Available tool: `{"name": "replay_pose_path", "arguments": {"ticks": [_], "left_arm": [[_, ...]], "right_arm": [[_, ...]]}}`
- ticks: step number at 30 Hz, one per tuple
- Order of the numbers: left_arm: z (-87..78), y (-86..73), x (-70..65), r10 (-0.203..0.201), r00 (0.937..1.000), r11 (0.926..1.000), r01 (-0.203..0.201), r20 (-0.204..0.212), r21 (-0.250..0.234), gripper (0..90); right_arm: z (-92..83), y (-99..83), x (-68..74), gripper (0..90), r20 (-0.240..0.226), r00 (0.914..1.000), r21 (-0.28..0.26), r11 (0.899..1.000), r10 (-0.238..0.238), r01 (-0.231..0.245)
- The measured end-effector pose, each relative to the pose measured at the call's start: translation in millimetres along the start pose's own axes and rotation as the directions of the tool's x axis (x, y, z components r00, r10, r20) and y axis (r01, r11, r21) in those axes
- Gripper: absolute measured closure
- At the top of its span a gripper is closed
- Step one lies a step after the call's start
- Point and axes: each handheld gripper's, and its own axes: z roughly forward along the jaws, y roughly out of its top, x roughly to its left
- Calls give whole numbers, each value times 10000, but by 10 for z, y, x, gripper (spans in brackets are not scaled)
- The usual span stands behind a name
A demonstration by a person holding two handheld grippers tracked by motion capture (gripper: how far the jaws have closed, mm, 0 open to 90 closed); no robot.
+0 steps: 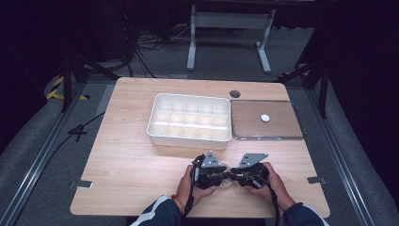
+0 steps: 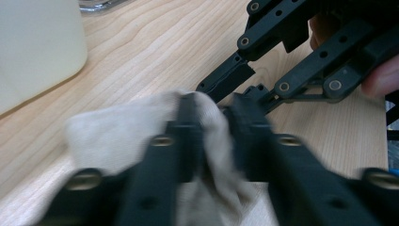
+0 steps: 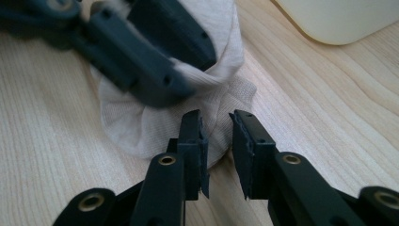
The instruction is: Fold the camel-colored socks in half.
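A pale, crumpled cloth (image 2: 117, 136) lies on the wooden table near its front edge, between both grippers. In the high view the two hands hold the grippers tip to tip over it. My left gripper (image 2: 214, 110) is blurred. Its jaws stand a little apart, with a fold of the cloth bunched in the gap and draped over one jaw. My right gripper (image 3: 216, 127) faces it from the other side. Its jaws are slightly apart, astride the edge of the cloth (image 3: 141, 127), and the pads do not press on it. The left gripper (image 3: 197, 73) lies across the cloth's top.
A white tray (image 1: 188, 137) with several compartments stands mid-table beyond the hands. To its right lies a clear flat lid (image 1: 282, 137) with a small white disc (image 1: 265, 117) on it. A round hole (image 1: 235, 93) sits near the table's far edge.
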Motion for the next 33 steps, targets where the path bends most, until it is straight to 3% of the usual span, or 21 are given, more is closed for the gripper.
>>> {"name": "replay_pose_path", "arguments": {"ticks": [2, 4, 7, 9, 10, 12, 16, 17, 23, 26, 28, 30, 33], "left_arm": [[-143, 74, 7, 151, 9998, 9990, -145, 137, -424, 580], [-393, 159, 32, 387, 9985, 9975, -362, 396, -605, 517], [-683, 150, 86, 811, 9962, 9937, -784, 316, -797, 628], [-758, 111, 123, 1011, 9948, 9933, -1004, 96, -570, 717], [-790, 50, 163, 1113, 9937, 9933, -1116, -117, -304, 717], [-739, -136, 266, 855, 9963, 9963, -854, -109, 128, 787], [-549, -331, 307, 912, 9958, 9929, -904, -59, 770, 800], [-499, -366, 311, 766, 9971, 9935, -764, 4, 848, 806], [-408, -389, 274, 1070, 9935, 9900, -1029, -382, 960, 824], [-403, -393, 245, 1286, 9901, 9872, -1223, -567, 1028, 826], [-398, -402, 244, 1111, 9925, 9900, -1060, -516, 933, 826], [-397, -403, 254, 1122, 9925, 9900, -1074, -491, 913, 826], [-393, -399, 241, 1279, 9901, 9881, -1221, -585, 938, 825]], "right_arm": [[1, -8, -5, 740, -47, 10000, -49, 10000, 51, -51], [-1, -13, -14, 740, -109, 9999, -74, 9999, 110, -110], [1, -12, -15, 740, -95, 9999, -42, 9999, 94, -95], [1, -11, -15, 741, -97, 9999, -44, 9999, 136, -137], [1, -11, -15, 741, -97, 9999, -44, 9999, 136, -137], [5, -10, -20, 739, -125, 9998, -54, 9998, 182, -183], [11, -13, -24, 733, -122, 9997, -120, 9997, 224, -225], [15, -10, -22, 733, -143, 9997, -146, 9997, 201, -203], [13, 23, -16, 673, -33, 10000, -129, 9999, 55, -55], [-171, 102, -14, 689, 103, 9994, -1210, 9922, 318, -303], [-313, 227, 63, 720, 60, 9995, -2218, 9746, 323, -302], [-320, 352, 188, 745, 10, 10000, -2543, 9671, 9, -6], [-163, 484, 377, 780, -92, 9970, -2142, 9741, -764, 727]]}}
